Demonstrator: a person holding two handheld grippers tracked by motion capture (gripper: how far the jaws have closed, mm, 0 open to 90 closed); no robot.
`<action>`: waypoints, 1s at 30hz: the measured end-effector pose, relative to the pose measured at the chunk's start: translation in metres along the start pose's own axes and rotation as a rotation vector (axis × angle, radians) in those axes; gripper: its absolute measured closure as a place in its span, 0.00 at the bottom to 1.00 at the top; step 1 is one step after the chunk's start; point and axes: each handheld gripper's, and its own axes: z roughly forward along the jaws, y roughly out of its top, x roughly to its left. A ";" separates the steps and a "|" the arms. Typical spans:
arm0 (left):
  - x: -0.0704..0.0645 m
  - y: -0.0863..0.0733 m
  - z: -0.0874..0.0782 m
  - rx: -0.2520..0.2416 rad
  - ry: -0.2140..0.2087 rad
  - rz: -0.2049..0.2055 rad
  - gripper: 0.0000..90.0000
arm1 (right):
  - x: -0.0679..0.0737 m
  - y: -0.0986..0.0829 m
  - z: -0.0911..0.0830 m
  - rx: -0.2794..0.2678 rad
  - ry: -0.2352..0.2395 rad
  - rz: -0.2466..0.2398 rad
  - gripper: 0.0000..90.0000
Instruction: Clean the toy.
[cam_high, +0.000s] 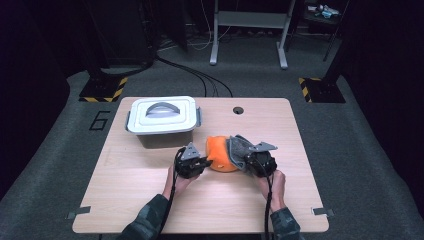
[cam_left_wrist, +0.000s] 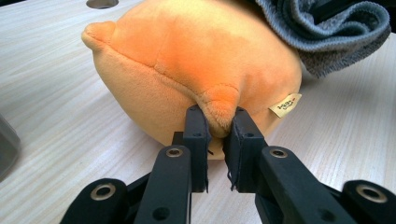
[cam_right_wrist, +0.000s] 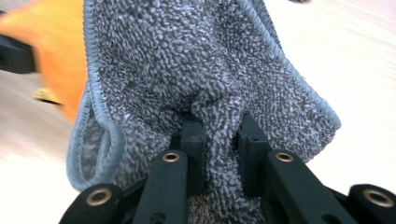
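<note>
Your left gripper (cam_left_wrist: 217, 122) is clenched on a small nub of the orange plush (cam_left_wrist: 187, 60), its jaws pinching the fabric just below the seam near the tan label (cam_left_wrist: 285, 105). In the high view the plush (cam_high: 219, 151) rests on the table (cam_high: 150, 200), a little right of the middle and well in from every edge, with your left gripper (cam_high: 204, 161) touching its left side.

Your right gripper (cam_right_wrist: 219, 135) is grasping a fold of the grey towel (cam_right_wrist: 196, 60), the cloth bunched between its jaws and spreading upward above them. From above, the towel (cam_high: 239, 148) drapes over the right side of the plush, and your right gripper (cam_high: 248, 161) sits against it. Your hands lie toward the near edge, one on each side of the plush.

The lidded grey box (cam_high: 162, 120) stands toward the far left corner, apart from the plush. A round hole (cam_high: 238, 110) sits near the far edge.
</note>
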 end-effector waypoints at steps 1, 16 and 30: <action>0.001 0.000 0.000 0.002 -0.003 0.000 0.88 | -0.003 0.000 -0.002 0.000 0.001 -0.006 0.85; 0.003 -0.002 0.000 0.011 0.008 0.003 0.88 | 0.057 0.034 -0.003 -0.069 0.164 -0.125 0.85; 0.004 -0.004 0.001 0.007 -0.002 0.005 0.88 | 0.021 0.013 -0.002 -0.030 0.128 -0.036 0.85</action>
